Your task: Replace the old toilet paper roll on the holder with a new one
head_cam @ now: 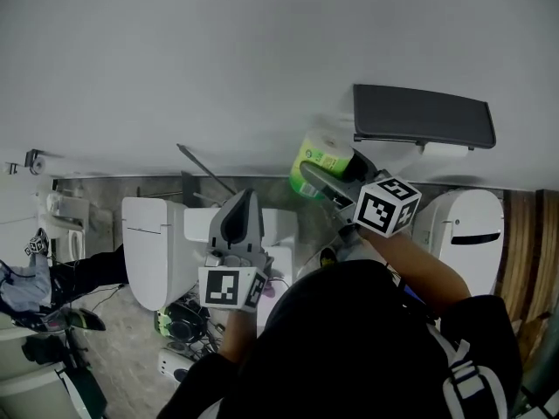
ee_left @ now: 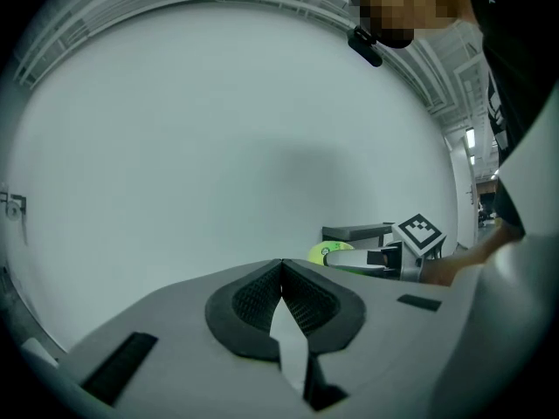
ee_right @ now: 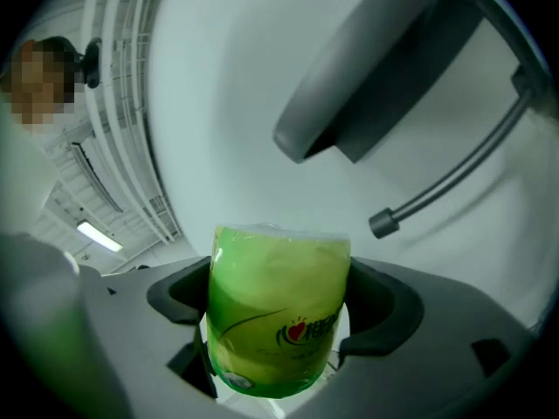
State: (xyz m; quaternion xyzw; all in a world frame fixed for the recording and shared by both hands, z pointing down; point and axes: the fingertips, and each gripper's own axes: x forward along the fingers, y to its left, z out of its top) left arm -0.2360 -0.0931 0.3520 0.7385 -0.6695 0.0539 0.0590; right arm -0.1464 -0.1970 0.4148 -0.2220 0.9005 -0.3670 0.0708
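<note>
Right gripper (head_cam: 319, 175) clamped on the green-wrapped new roll (head_cam: 321, 154), just left of the holder's dark cover (head_cam: 424, 116).

Head view: the left gripper (head_cam: 244, 201) hangs lower, well apart from the roll. Left gripper view: its jaws meet with nothing between them. Right gripper view: both jaws press the roll's sides, and a knobbed rod (ee_right: 383, 223), probably the holder's spindle, stands clear to the upper right.

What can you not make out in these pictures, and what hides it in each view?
- Right gripper view: the print on the green-wrapped toilet roll is too blurred to read. The far end of the holder rod is cut off by the picture's edge.
- Head view: the rod is hidden by the roll and the right gripper under the holder cover.
- Left gripper view: most of the roll sits behind the right gripper.
</note>
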